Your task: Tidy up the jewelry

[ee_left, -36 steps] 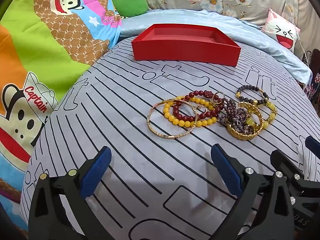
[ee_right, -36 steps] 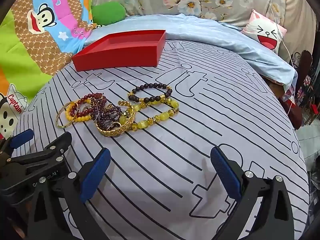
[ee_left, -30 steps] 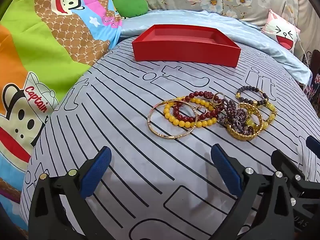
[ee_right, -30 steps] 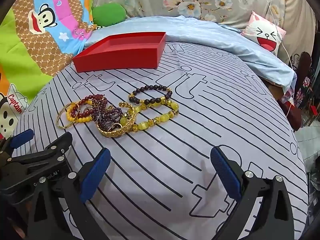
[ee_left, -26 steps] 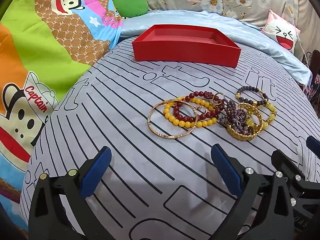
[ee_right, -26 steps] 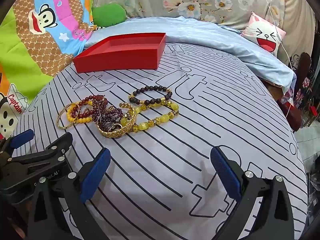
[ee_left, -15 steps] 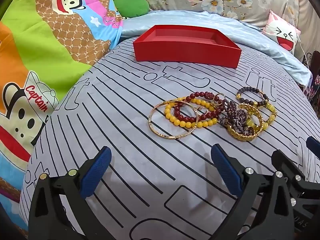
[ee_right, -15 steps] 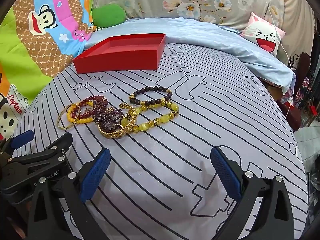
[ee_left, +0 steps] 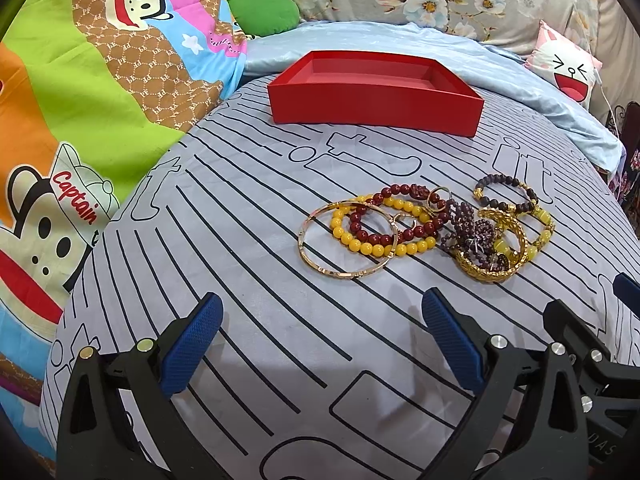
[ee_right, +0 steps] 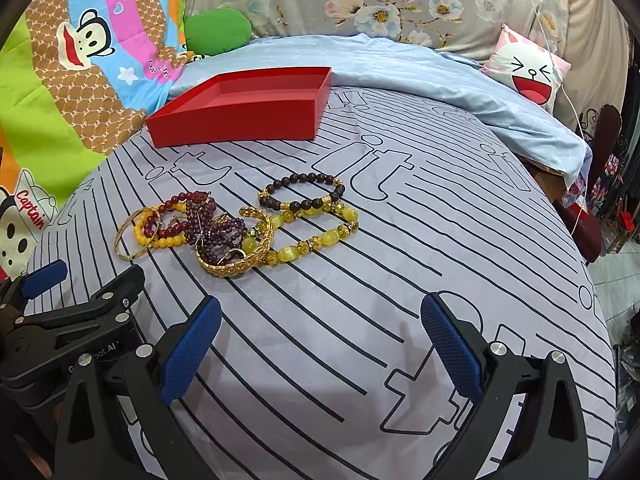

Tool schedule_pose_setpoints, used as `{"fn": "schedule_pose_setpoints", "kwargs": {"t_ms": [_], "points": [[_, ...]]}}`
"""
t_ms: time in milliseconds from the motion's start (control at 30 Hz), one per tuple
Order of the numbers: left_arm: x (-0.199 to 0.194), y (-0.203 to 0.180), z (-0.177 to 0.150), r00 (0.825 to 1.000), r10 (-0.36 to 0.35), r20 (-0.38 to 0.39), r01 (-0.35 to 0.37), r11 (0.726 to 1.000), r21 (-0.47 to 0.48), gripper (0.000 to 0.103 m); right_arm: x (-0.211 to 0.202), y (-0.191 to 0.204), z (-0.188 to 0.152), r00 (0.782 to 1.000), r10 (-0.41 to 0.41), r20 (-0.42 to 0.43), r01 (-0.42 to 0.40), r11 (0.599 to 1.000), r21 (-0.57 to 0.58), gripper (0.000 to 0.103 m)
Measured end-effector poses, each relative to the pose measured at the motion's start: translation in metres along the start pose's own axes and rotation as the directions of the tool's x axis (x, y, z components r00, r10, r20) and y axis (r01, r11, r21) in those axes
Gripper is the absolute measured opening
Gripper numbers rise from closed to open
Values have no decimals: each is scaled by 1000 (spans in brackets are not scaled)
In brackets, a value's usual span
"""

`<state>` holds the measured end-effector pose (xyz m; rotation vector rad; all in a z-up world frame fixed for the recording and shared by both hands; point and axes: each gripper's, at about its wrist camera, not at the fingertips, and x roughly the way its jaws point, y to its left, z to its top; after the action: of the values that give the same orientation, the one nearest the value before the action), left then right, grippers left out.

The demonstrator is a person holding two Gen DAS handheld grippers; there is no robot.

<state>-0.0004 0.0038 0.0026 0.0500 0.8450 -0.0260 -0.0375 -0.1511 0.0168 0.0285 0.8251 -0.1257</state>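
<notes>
A pile of bracelets lies on the grey striped bedsheet: a thin gold bangle [ee_left: 343,240], a yellow bead bracelet [ee_left: 372,245], a dark red bead bracelet [ee_left: 394,196], a purple bead cluster [ee_left: 468,228], a broad gold bangle [ee_right: 240,264], a dark bead bracelet [ee_right: 302,190] and a pale yellow stone bracelet [ee_right: 320,240]. An empty red tray [ee_left: 376,100] stands behind them, also in the right wrist view [ee_right: 240,120]. My left gripper [ee_left: 320,340] is open and empty, short of the pile. My right gripper [ee_right: 318,340] is open and empty, to the right of the pile.
A colourful cartoon monkey blanket [ee_left: 80,120] lies at the left. A light blue quilt [ee_right: 420,76] is bunched behind the tray. A green cushion [ee_left: 264,12] and a white cat-face pillow [ee_right: 528,72] sit at the back. The bed's edge drops off at the right [ee_right: 592,240].
Both grippers have crept slightly forward toward the bracelets. Both stay open and the jewelry has not moved.
</notes>
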Motion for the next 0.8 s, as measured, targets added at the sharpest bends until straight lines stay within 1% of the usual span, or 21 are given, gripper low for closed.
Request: {"fn": "schedule_pose_setpoints", "kwargs": {"t_ms": [800], "points": [[2, 3, 1, 1000, -1, 0, 1, 1000, -1, 95, 0, 0, 0, 1000, 0, 0, 0, 1000, 0, 96]]}}
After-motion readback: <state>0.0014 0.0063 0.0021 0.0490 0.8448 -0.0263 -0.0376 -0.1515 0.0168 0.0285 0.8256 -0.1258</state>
